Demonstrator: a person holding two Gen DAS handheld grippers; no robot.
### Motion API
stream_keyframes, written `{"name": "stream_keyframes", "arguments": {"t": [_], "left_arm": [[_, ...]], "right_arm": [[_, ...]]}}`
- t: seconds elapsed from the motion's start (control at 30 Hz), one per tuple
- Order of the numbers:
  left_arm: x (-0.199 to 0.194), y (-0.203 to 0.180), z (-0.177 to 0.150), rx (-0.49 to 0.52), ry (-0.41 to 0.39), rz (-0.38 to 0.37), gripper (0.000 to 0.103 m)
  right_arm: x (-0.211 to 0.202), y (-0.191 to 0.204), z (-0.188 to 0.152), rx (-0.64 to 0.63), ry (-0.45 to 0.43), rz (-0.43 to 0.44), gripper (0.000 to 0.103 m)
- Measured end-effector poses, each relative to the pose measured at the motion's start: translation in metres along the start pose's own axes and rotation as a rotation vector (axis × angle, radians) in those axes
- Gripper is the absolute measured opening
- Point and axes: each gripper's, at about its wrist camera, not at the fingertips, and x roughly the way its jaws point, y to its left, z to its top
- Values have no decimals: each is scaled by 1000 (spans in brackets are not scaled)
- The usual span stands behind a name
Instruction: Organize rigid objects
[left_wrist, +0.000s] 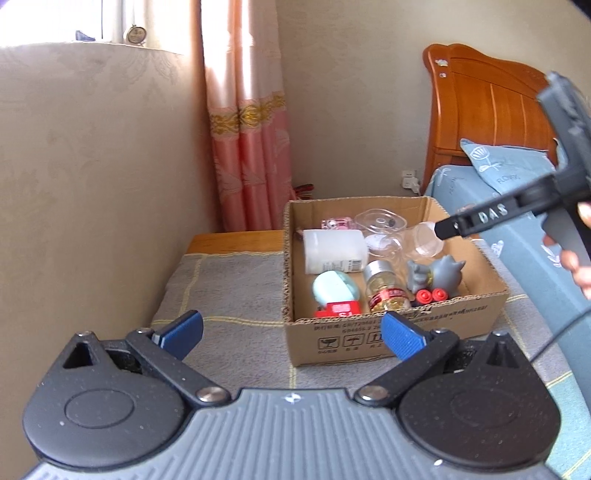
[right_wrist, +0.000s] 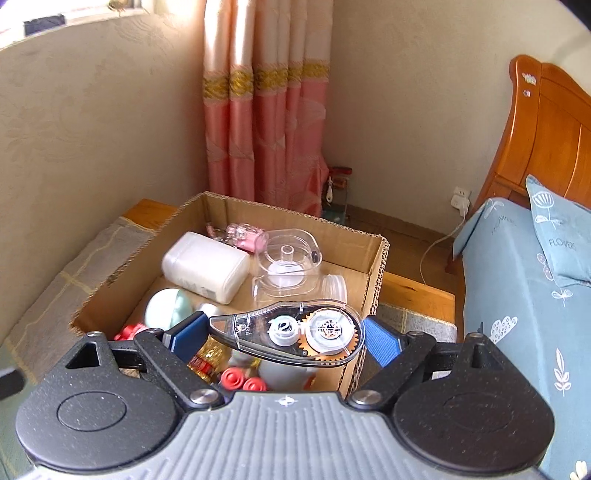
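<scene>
Cardboard box (left_wrist: 391, 332) on a checked cloth (left_wrist: 229, 291), open at the top; its far and left rims stand near the wall corner, and the bed (right_wrist: 524, 266) runs along its right side across a strip of wooden floor. Bare cloth lies to the left of the box and in front of it. Inside, the contents sit close together: white bottle (left_wrist: 334, 251), clear container (right_wrist: 286, 262), grey toy (left_wrist: 437, 277), gold-filled jar (left_wrist: 384, 290), mint case (left_wrist: 332, 288).

Left gripper (left_wrist: 291, 332): held low before the box's near wall, pointing obliquely down, blue pads spread wide with nothing between them.

Right gripper (right_wrist: 284, 338): above the box's near right corner, tilted steeply down, a person's hand (left_wrist: 580, 254) on its handle. Its pads pinch a correction-tape dispenser (right_wrist: 288, 334). The dispenser lies flat across the jaws, long axis spanning pad to pad, tapered tip toward the left pad, round geared end against the right pad.
</scene>
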Motion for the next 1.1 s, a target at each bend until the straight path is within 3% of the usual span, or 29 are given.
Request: {"name": "stream_keyframes", "arguments": {"t": [0.17,0.37,0.53,0.7,0.9,1.1], "left_arm": [[-2,2,-4,-9,4,-1,102],[-4,6,-6,-13,2,-2,102],[-1,10,-3,-35,18,-1,102],[4,10,4,-49,77,32,102],[-3,1,12,-27,109,30,102],[-9,-8,13,-27,129,17,102]], "right_arm": [[27,-10,17,61,64,-20,93],[33,-15,16,90,83,-25,103],[10,-9,1,112,98,-27,103],[-29,19,-26,86,122,-146,103],[-71,52,-65,97,84,-187,103],[-97,57,-82,189,35,-179,103]]}}
